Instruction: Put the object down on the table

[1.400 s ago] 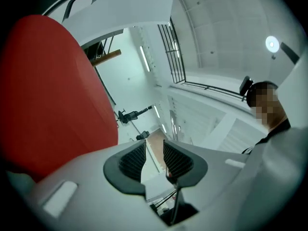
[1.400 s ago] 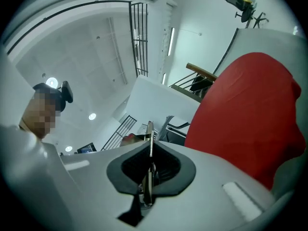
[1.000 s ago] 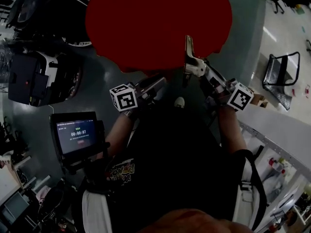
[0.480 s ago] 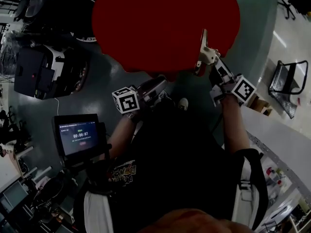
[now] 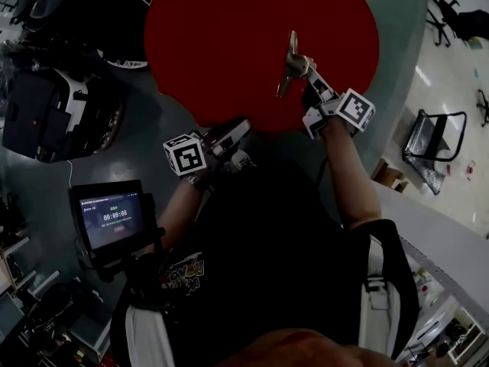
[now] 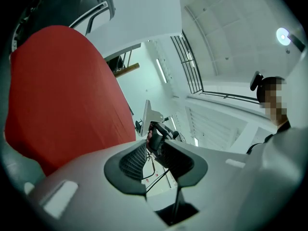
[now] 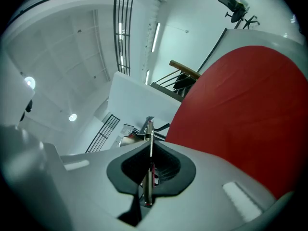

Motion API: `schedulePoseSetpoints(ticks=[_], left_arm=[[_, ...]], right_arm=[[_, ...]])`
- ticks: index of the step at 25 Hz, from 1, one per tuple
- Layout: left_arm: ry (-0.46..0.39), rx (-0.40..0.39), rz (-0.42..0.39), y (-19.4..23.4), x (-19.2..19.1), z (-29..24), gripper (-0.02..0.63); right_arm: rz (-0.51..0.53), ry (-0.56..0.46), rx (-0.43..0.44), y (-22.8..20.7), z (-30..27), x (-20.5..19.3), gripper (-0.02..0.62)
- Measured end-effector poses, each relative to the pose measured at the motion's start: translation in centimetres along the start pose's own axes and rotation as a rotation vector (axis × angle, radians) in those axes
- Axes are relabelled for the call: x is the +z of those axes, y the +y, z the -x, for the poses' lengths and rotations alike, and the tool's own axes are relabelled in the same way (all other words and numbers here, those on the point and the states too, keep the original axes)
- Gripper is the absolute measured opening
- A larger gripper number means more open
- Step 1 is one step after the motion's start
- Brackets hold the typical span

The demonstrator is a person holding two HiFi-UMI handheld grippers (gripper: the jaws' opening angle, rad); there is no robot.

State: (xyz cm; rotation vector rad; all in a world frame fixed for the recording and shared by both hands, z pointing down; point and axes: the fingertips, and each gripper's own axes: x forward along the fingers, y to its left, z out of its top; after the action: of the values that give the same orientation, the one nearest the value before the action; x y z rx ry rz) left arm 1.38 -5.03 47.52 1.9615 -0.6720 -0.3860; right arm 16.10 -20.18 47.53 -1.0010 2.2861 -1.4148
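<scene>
A round red table (image 5: 229, 44) fills the top of the head view. My right gripper (image 5: 300, 69) hangs above its near right part, shut on a thin flat metal object (image 5: 289, 63) that sticks up past the fingertips. In the right gripper view the metal object (image 7: 150, 143) shows edge-on, pinched between the pads, with the red table (image 7: 240, 119) to the right. My left gripper (image 5: 235, 131) is by the table's near edge, open. In the left gripper view the left gripper (image 6: 153, 153) has nothing between its fingers, and the red table (image 6: 62, 95) lies to the left.
A small screen on a stand (image 5: 113, 219) is at my left. Dark equipment (image 5: 46, 121) sits on the floor at the far left. A black-framed chair (image 5: 432, 140) and a white shelf unit (image 5: 451, 235) are at the right. Grey-green floor surrounds the table.
My right gripper has carried the metal object left and farther in over the red table. The left gripper has shifted slightly left and stays open.
</scene>
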Motion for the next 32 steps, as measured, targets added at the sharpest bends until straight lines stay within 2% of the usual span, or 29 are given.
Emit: schedulePoseSetpoints(ticks=[2,4,8,10,13,18,24,28,32], left_arm=[[-0.030,0.018,0.006,0.2,-0.3,0.4,0.117],[-0.073,0.041,0.014,1.4,1.1,0.4,0.117],[-0.121,0.090,0.039,3.3,3.4,3.2,0.117],[-0.161,0.117,0.058,4.5,3.7,5.2,0.118],[-0.201,0.170,0.081,4.7,3.1,4.7,0.117],[-0.292,0.245,0.097,6.8,5.1,6.0,0.118],[-0.406,0.360,0.126,10.0,7.2,4.8,0.118],[-0.450,0.389,0.148,10.8,6.8,6.2,0.118],[-0.456,0.394,0.163,10.6,6.8,5.3,0.121]], right_arm=[[-0.059,0.018,-0.056,-1.9,-0.5,-0.5,0.003],[-0.093,0.042,-0.082,-3.8,-2.8,0.3,0.003],[-0.075,0.090,-0.079,-6.0,-9.1,0.6,0.003],[-0.078,0.114,-0.105,-7.2,-11.8,0.0,0.003],[-0.108,0.140,-0.152,-10.5,-13.7,1.0,0.003],[-0.105,0.231,-0.238,-15.5,-20.2,0.5,0.003],[-0.111,0.335,-0.238,-21.1,-27.2,1.3,0.003],[-0.109,0.377,-0.221,-20.9,-29.6,-0.7,0.003],[-0.103,0.428,-0.211,-20.7,-30.8,-1.6,0.003]])
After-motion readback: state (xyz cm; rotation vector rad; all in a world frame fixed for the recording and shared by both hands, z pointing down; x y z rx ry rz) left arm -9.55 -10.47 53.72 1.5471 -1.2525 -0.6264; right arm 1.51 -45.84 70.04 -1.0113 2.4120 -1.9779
